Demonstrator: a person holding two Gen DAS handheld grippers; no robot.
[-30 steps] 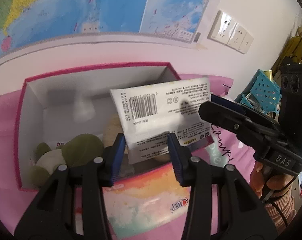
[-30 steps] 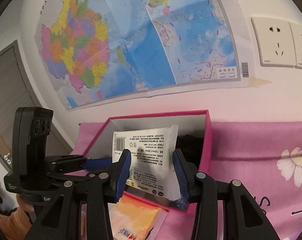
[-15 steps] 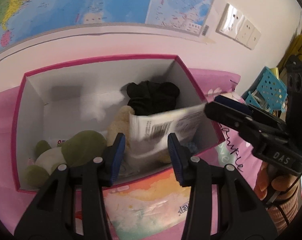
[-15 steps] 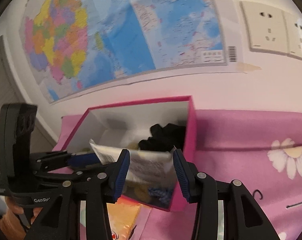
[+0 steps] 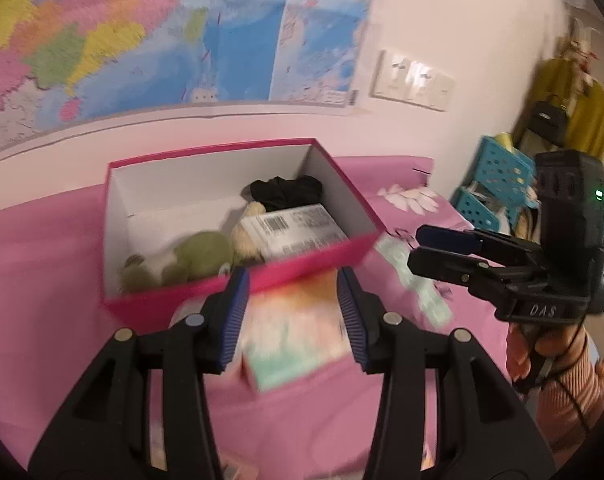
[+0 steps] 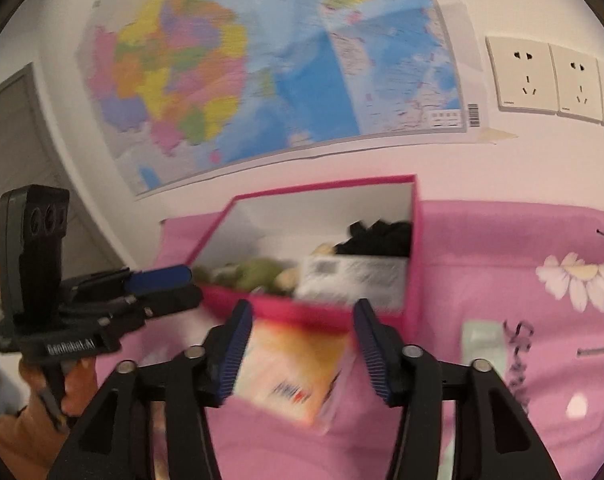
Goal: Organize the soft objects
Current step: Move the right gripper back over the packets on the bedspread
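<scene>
The white printed pack point(image 5: 298, 228) point(image 6: 354, 276) lies flat inside the pink box point(image 5: 162, 300) point(image 6: 416, 248), on top of a beige plush point(image 5: 246, 236). A green plush point(image 5: 198, 252) point(image 6: 258, 272) and a black cloth point(image 5: 286, 192) point(image 6: 378, 236) share the box. My left gripper point(image 5: 292, 280) point(image 6: 178, 280) hovers in front of the box, jaws opening slightly, nothing between them. My right gripper point(image 6: 302, 308) point(image 5: 426, 248) hangs beside it with jaws opening and empty. Below both lies an orange and teal pack point(image 5: 294, 320) point(image 6: 290, 372) on the sheet.
A pink flowered sheet point(image 6: 502, 280) covers the surface. A mint packet point(image 5: 414, 280) point(image 6: 482, 340) lies to the right of the box. Blue baskets point(image 5: 498, 172) stand at the far right. A wall with a map point(image 6: 262, 80) and sockets point(image 6: 542, 80) rises close behind the box.
The white pack left both grippers and dropped flat into the box. Both grippers drew back from the box, and the right jaws widened.
</scene>
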